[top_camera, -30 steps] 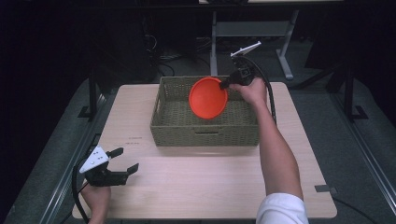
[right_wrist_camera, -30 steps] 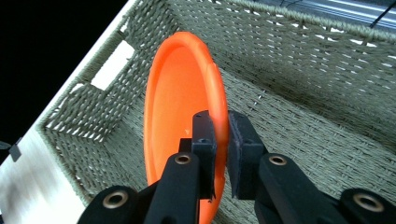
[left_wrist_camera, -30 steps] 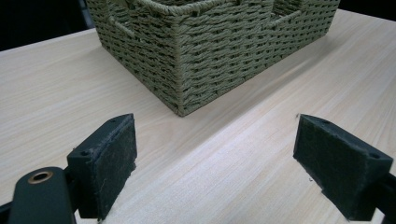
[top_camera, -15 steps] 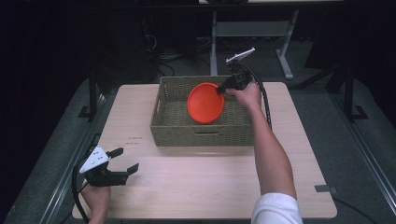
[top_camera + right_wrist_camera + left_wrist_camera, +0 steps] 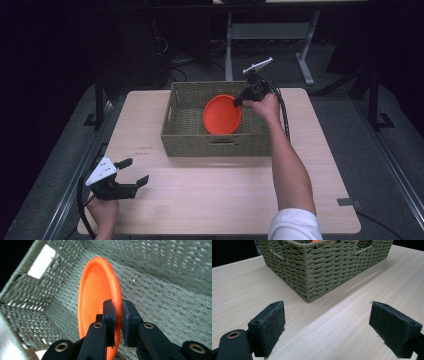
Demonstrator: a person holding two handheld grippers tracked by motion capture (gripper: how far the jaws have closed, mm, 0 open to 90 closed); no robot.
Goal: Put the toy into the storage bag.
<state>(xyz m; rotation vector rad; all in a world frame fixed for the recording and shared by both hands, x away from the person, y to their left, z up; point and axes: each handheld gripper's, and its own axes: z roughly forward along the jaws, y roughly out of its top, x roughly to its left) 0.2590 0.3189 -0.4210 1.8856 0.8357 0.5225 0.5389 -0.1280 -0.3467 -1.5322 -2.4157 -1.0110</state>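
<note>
Right gripper point(image 5: 239, 101) clamped on rim of round orange plastic plate point(image 5: 222, 114), jaws pinching edge; plate tilted on edge inside green woven rectangular basket point(image 5: 217, 145) at far middle of light wooden table point(image 5: 220, 195). Left gripper point(image 5: 134, 172) near table's near-left corner, jaws spread wide, holding nothing, well apart from basket.

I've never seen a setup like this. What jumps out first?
The bright orange plate, pinched at its rim by the right gripper and held tilted inside the woven basket at the table's far middle. At the near left corner, the left gripper rests wide open, holding nothing.
</note>
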